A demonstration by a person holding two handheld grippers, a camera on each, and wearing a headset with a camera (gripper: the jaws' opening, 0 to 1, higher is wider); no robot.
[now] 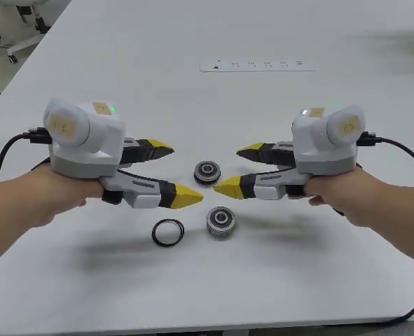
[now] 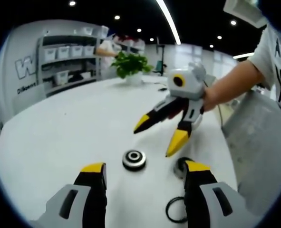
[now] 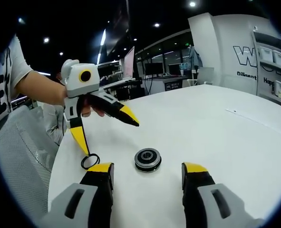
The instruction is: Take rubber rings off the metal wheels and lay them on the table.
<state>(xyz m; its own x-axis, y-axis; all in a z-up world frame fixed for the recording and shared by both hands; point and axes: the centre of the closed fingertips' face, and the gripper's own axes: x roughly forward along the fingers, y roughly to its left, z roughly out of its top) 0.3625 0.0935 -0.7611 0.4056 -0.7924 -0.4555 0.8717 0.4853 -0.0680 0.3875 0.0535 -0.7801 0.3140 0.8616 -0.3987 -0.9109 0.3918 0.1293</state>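
Between left gripper and right gripper, both spread, two wheels, rubber ring nearby

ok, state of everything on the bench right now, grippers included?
left gripper: jaws open, holding nothing, above the table
right gripper: jaws open, holding nothing
far wheel: flat on the table, dark ring apparently still on
near wheel: flat on the table, ring on or off unclear
rubber ring: off, lying loose beside the near wheel
power strip: flat, far side of the table
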